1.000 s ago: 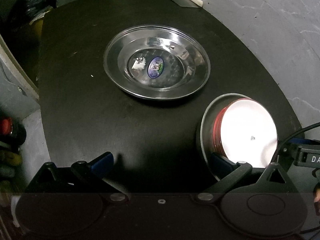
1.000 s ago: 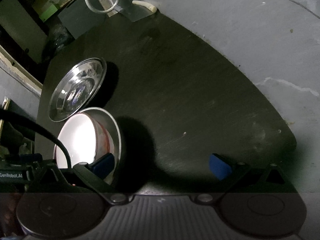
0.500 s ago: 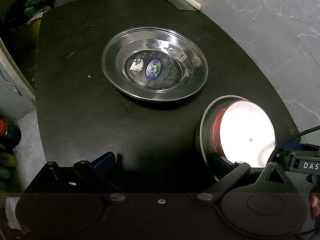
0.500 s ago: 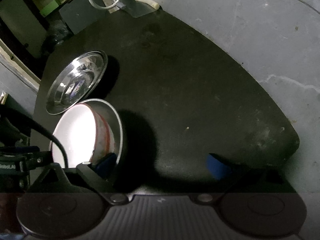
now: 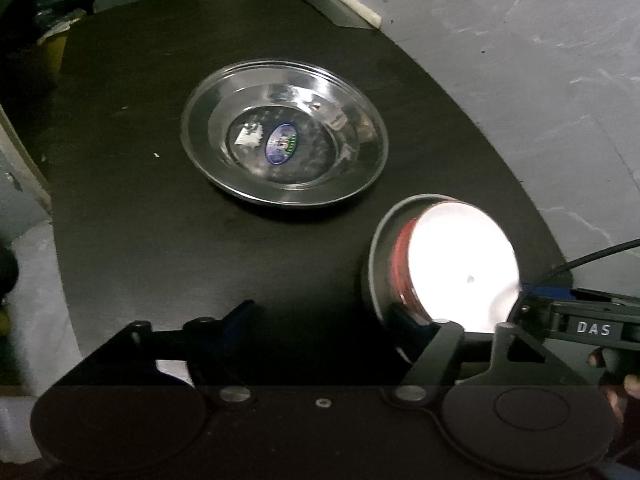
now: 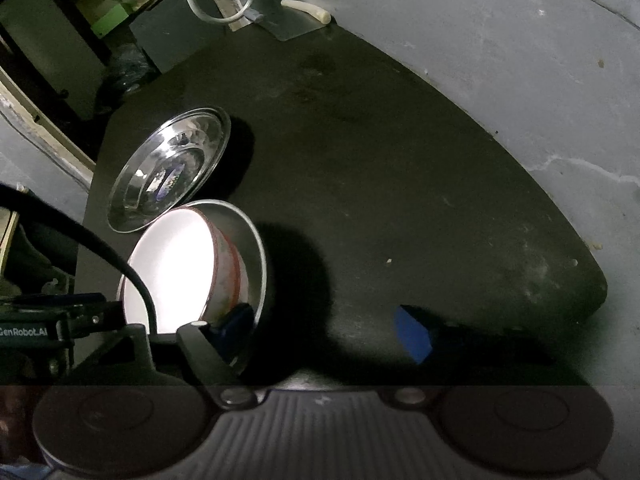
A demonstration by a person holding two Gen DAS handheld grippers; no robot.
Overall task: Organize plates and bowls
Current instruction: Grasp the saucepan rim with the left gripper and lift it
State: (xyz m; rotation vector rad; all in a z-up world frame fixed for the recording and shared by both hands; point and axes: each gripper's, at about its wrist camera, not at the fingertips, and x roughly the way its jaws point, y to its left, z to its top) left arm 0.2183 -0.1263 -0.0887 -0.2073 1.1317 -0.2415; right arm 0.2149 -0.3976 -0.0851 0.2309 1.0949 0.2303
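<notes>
A shiny steel plate [image 5: 284, 136] [image 6: 168, 172] with a sticker in its middle lies on the black table [image 5: 180, 260]. Nearer me stands a steel bowl [image 5: 374, 264] [image 6: 256, 256] with a red-sided, white-lined bowl [image 5: 460, 264] [image 6: 172, 264] nested inside. My left gripper [image 5: 320, 320] has one finger dipped inside the steel bowl's near rim and the other out over the table. My right gripper [image 6: 324, 328] does the same from the bowl's other side. Both pairs of jaws are closing, with only the steel wall between them, and the outer pads are still clear of it.
A knife with a white handle [image 5: 344, 4] [image 6: 308, 12] lies at the table's far edge. Grey floor [image 5: 520, 80] surrounds the table on the right. Dark clutter and a white cable loop [image 6: 224, 0] sit beyond the far left corner.
The outer finger of each gripper has drawn in toward the bowl. The inner fingers stay at the steel bowl's rim. Plate and bowls have not moved.
</notes>
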